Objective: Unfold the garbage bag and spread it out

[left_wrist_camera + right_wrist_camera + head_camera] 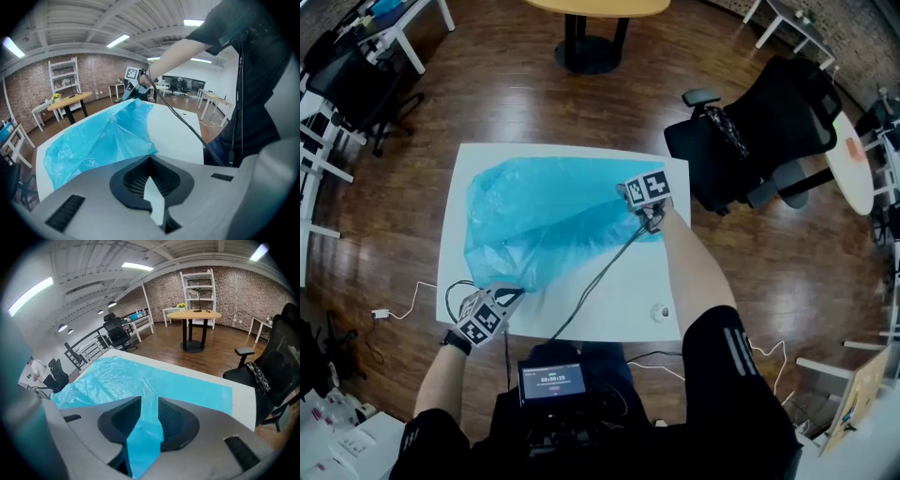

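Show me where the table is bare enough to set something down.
Best: the near-right stretch of table, between the garbage bag and the front edge, though a black cable crosses it and a small round object sits near the corner. Elsewhere the bag leaves only thin margins.

Blue garbage bag (pixel 544 216) (table (pixel 619 291) white)

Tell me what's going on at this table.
A person is spreading a blue garbage bag over a white table with two tools. The left hand-held gripper is shut on the bag's near left corner. The right hand-held gripper is clamped on a fold at its far right edge. The bag is mostly opened out but wrinkled, and its left part looks puffed up, not yet flat.
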`<state>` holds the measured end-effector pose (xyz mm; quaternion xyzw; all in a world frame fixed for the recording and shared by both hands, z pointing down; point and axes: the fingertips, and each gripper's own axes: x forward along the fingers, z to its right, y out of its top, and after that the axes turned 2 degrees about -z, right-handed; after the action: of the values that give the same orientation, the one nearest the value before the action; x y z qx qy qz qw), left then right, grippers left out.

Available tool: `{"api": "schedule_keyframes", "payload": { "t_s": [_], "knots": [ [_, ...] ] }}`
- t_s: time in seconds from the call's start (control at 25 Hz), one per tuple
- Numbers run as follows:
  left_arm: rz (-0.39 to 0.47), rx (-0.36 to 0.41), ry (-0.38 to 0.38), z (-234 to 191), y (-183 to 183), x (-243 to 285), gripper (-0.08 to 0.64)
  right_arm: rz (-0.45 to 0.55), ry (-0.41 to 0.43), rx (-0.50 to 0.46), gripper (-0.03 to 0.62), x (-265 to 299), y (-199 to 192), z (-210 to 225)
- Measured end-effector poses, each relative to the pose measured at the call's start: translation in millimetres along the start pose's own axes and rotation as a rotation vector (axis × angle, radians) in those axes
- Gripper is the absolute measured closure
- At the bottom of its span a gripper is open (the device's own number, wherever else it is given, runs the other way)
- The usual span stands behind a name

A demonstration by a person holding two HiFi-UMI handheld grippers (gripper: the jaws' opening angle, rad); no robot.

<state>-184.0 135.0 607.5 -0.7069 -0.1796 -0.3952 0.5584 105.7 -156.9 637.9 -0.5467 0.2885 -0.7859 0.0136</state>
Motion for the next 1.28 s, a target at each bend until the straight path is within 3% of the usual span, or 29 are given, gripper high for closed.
{"api": "schedule_keyframes", "payload": {
  "t_s": [0.28, 0.64, 0.88, 1.28],
  "knots": [
    [-0.004, -0.041, -0.007, 0.5, -4.0, 16.4, 0.558, -0.156, -0.009, -0.026, 0.445, 62.3, -14.0, 10.6],
    [-0.047, -0.088, 0.003, -2.4, -31.0, 14.1, 0.558, -0.269, -0.056, -0.085, 0.451, 72.7, -7.1, 8.5],
    [-0.094, -0.128, -0.012, 15.8, -62.6, 6.6, 0.558, -0.227, -0.043, -0.023, 0.451, 71.6, -1.1, 2.0],
    [-0.182, -0.194, -0.039, 46.7, -106.4, -1.0, 0.558, -0.274, -0.104, -0.014, 0.451, 69.6, -11.5, 13.0]
  ]
}}
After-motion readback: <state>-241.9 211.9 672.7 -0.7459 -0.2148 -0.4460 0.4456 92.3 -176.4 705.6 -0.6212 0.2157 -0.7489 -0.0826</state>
